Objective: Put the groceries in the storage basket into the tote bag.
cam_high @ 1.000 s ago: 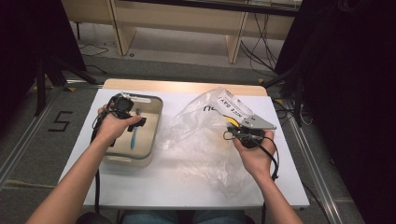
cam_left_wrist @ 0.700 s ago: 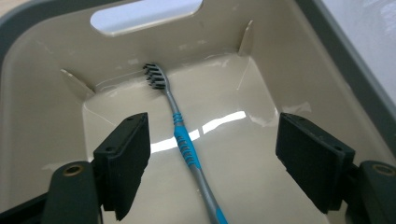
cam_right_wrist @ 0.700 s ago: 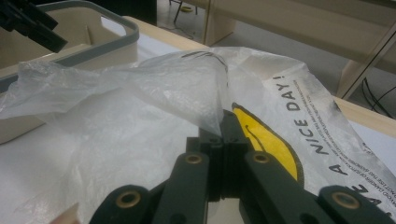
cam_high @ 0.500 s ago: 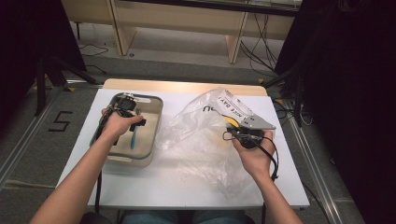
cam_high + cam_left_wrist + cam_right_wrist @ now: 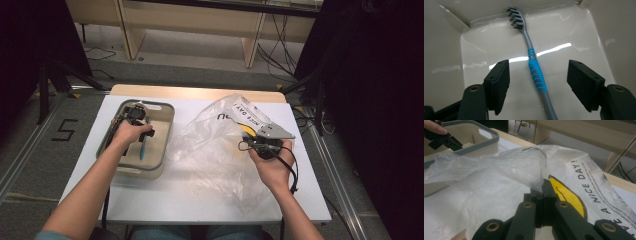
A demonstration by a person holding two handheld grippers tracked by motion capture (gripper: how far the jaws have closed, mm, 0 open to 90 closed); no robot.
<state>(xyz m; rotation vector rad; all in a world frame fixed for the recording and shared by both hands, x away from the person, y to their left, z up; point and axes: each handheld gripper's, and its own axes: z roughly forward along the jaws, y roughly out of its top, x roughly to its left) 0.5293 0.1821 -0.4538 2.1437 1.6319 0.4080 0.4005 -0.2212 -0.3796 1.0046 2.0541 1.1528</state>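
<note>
Blue-and-grey plastic toothbrush (image 5: 535,72) lies on the floor of the beige tub (image 5: 162,145) as the left gripper (image 5: 537,86), lower than a second ago, narrows its open jaws astride the handle, while the right gripper (image 5: 543,195) pinches the clear plastic bag (image 5: 499,175) shut-jawed, suggesting bagging comes next.

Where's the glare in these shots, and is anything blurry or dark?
Left gripper view: bright glare streaks across the glossy bin floor beside the toothbrush, which is sharp. Right gripper view: the near jaws are soft and the plastic bag is clearer. High view: the table is evenly lit, with dark surroundings.
</note>
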